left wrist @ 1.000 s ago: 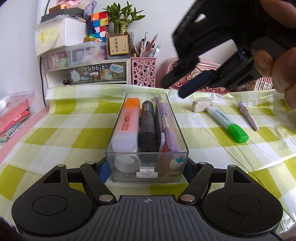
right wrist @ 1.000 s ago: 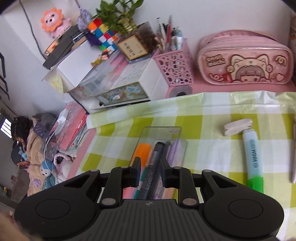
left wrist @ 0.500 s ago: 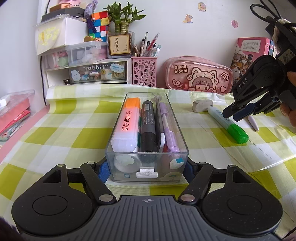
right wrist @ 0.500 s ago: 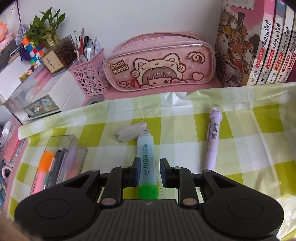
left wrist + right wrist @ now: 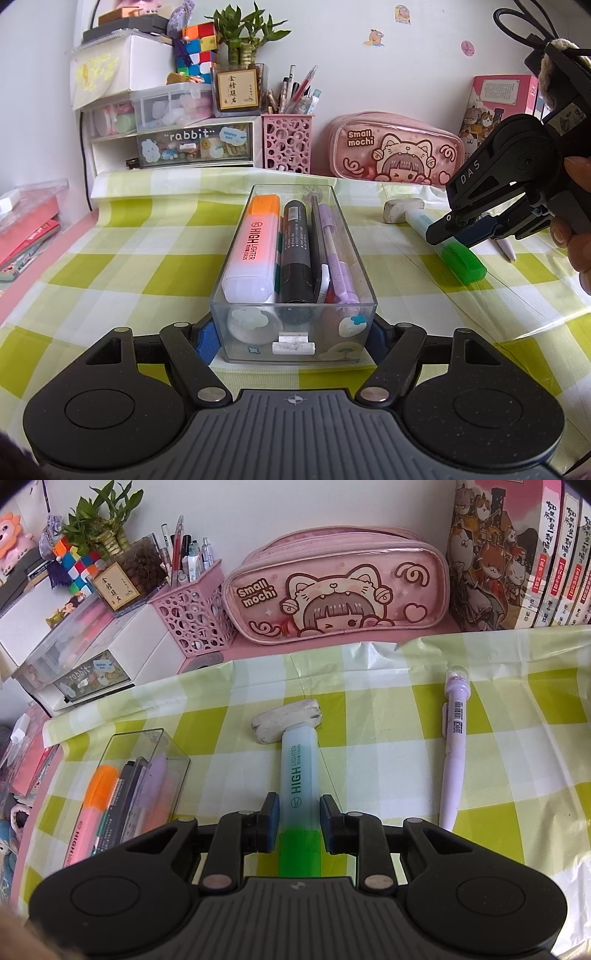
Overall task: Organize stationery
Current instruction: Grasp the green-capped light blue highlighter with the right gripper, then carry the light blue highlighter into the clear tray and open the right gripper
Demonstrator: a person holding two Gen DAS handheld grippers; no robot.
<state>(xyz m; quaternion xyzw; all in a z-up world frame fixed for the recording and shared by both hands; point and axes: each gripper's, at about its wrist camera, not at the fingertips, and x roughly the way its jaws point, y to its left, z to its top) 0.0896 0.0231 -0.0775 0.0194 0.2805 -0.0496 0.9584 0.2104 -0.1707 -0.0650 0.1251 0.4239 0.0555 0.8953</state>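
A clear plastic box (image 5: 293, 258) holds an orange highlighter (image 5: 253, 247), a black marker and purple pens. My left gripper (image 5: 293, 332) is shut on the box's near end, one pad on each side. The box also shows in the right wrist view (image 5: 147, 771). A green-capped highlighter (image 5: 298, 786) lies on the checked cloth. My right gripper (image 5: 298, 812) is open and straddles it, pads close on both sides. In the left wrist view the right gripper (image 5: 465, 232) sits over the highlighter (image 5: 461, 258). A white eraser (image 5: 286, 720) touches the highlighter's far end. A purple pen (image 5: 455, 749) lies to the right.
A pink pencil case (image 5: 336, 587), a pink mesh pen cup (image 5: 192, 609), a drawer unit (image 5: 173, 144) and books (image 5: 517, 554) line the back wall. Red folders (image 5: 26, 229) lie at the far left.
My right gripper has swung from above the box to the right and come down around the green highlighter, its jaws wider. My left gripper and the box have not moved.
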